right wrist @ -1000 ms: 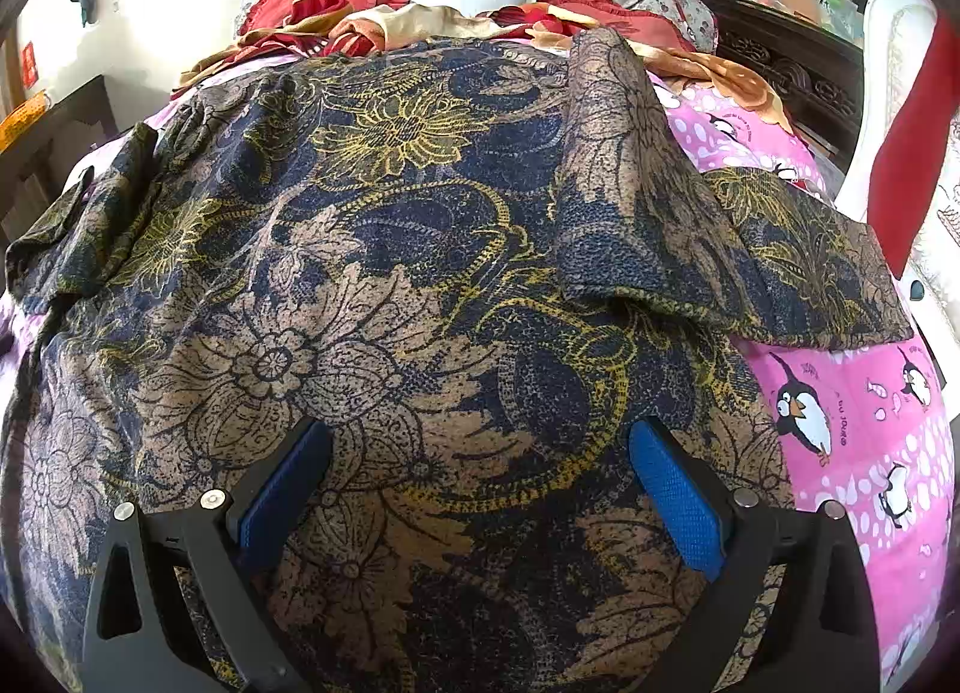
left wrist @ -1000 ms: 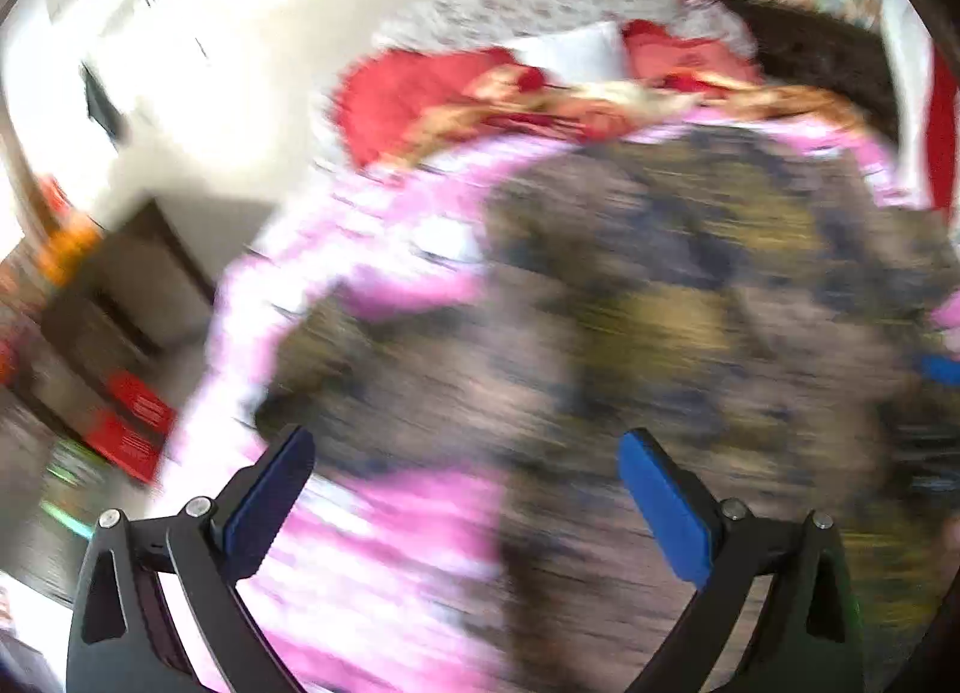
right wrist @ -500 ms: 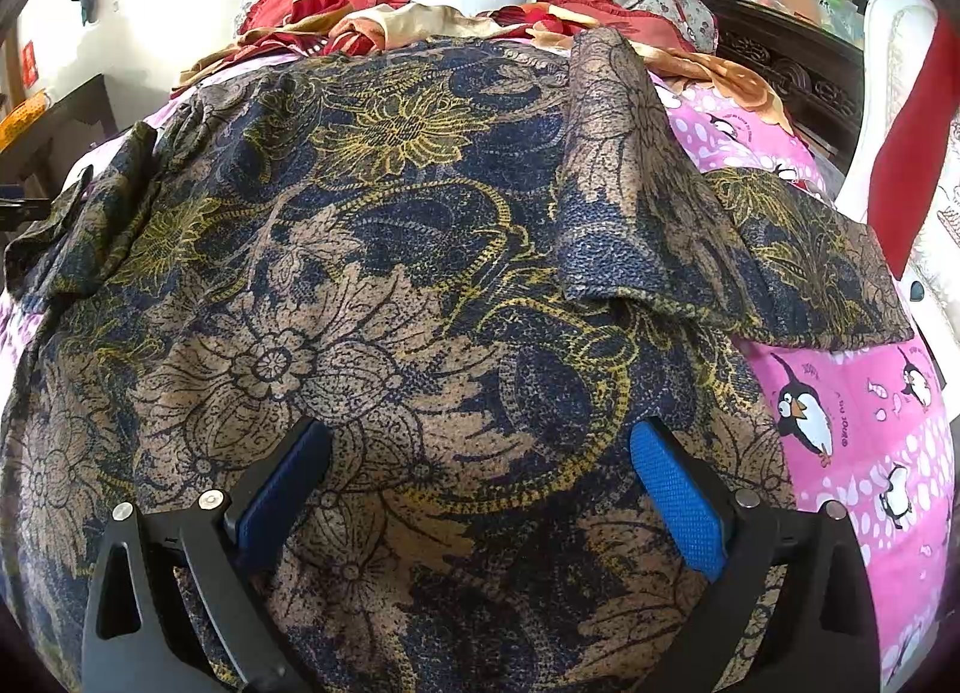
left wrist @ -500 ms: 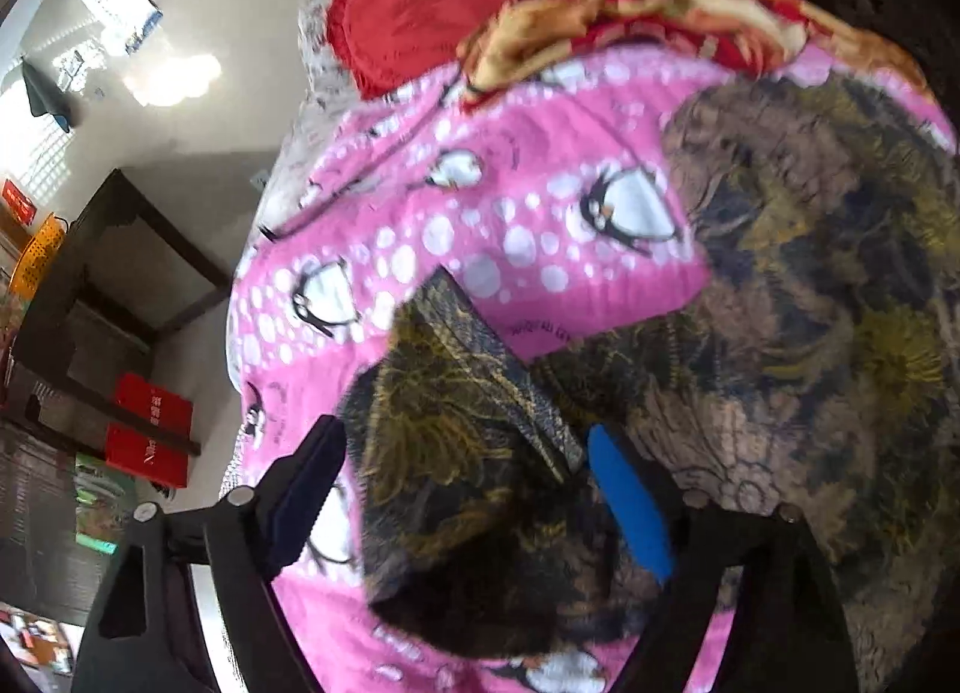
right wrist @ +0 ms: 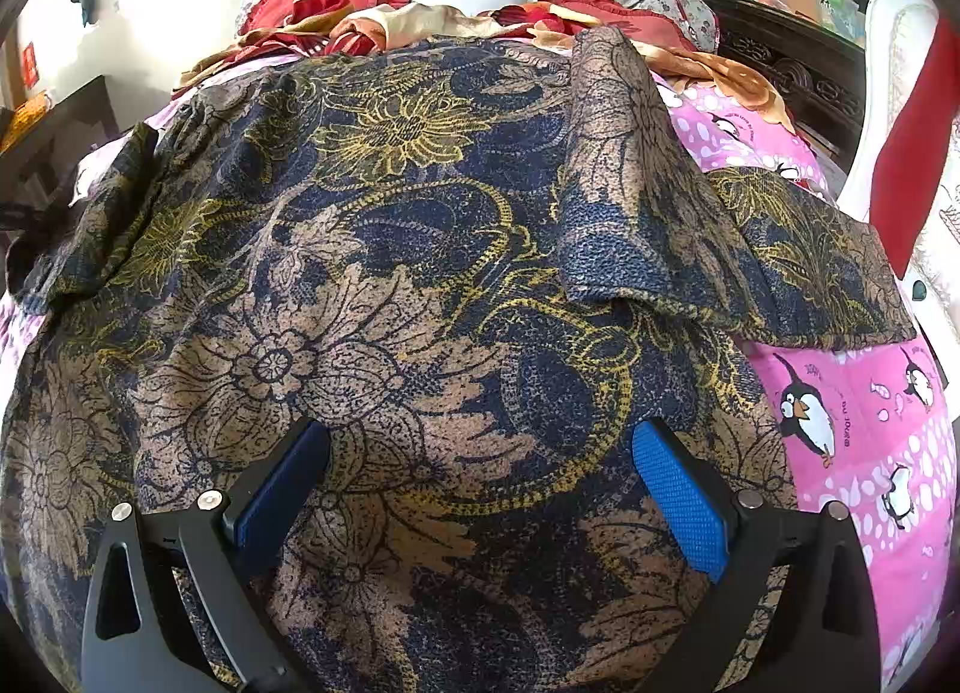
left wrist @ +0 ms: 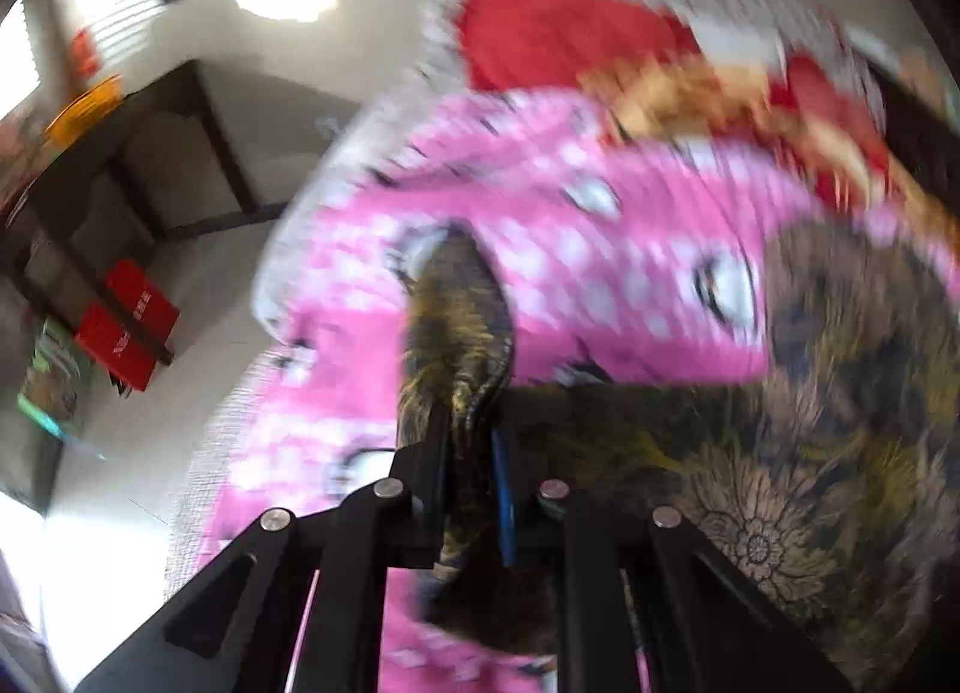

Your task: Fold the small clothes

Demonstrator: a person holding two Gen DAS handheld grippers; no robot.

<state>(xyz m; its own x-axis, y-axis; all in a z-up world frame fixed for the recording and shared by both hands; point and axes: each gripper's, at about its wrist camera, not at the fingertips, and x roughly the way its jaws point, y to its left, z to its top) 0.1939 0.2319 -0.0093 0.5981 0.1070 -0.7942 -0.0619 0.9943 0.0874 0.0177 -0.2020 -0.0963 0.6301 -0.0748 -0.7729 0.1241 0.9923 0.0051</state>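
Note:
A dark blue, brown and gold floral shirt [right wrist: 420, 285] lies spread on a pink penguin bedsheet [right wrist: 852, 429]. Its right sleeve [right wrist: 636, 171] is folded inward over the body. My right gripper [right wrist: 480, 483] is open and empty, hovering low over the shirt's lower middle. In the blurred left wrist view, my left gripper [left wrist: 471, 453] is shut on the shirt's left sleeve [left wrist: 456, 333], which rises from between the jaws above the pink sheet [left wrist: 600, 249]. The shirt's body [left wrist: 810, 423] lies to the right.
Red and orange cloths and pillows [right wrist: 420, 15] are piled at the head of the bed. A dark wooden headboard [right wrist: 792, 69] stands at the right. A dark table [left wrist: 120, 165] and red boxes [left wrist: 126, 321] stand on the floor left of the bed.
My left gripper has closed on the left sleeve, which lay between its open jaws half a second ago, and the view is swinging. The right gripper has stayed still and open.

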